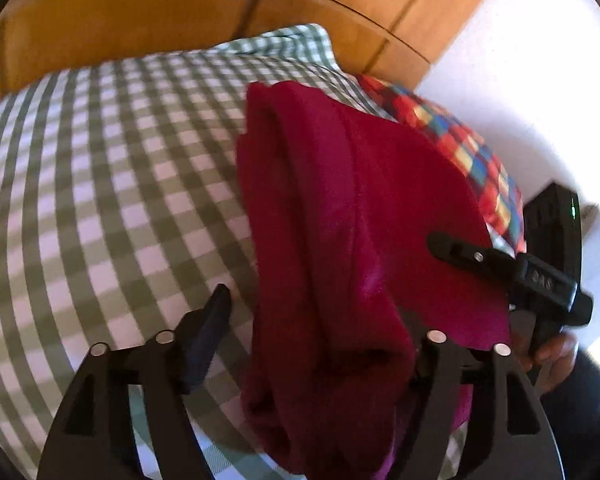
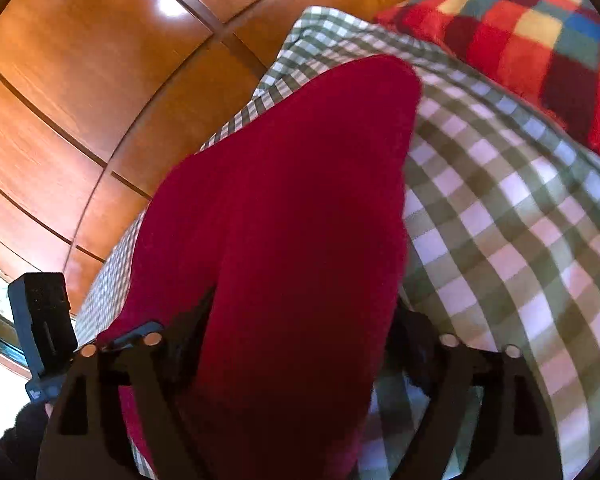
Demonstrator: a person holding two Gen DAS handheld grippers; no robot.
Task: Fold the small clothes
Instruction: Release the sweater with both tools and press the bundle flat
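Left wrist view. Dark red garment (image 1: 340, 208) hangs in folds above a green-and-white checked cloth (image 1: 100, 184) spread on what looks like a bed; I cannot confirm the support. The cloth seems to serve as a flat, soft place to fold on. Left gripper (image 1: 320, 340): jaws stand wide apart, the near end of the garment bunched between them. One finger shows clear of the fabric on the left; the other is hidden behind it, so no pinch is visible. Right gripper (image 1: 512, 268) reaches in from the right edge, its finger against the garment's far side. A multicoloured checked blanket (image 1: 472, 152) lies beyond, and wooden panelling (image 1: 140, 12) behind.

Right wrist view. The garment fills the centre, draped over the gripper and running forward from it above the checked cloth. Jaws look spread, both fingertips buried under fabric; whether they hold it I cannot tell. Left gripper's body (image 2: 40, 320) sits at lower left.

Judgement: the two grippers carry opposite ends so the piece hangs doubled lengthways, ready to be laid down as a fold.
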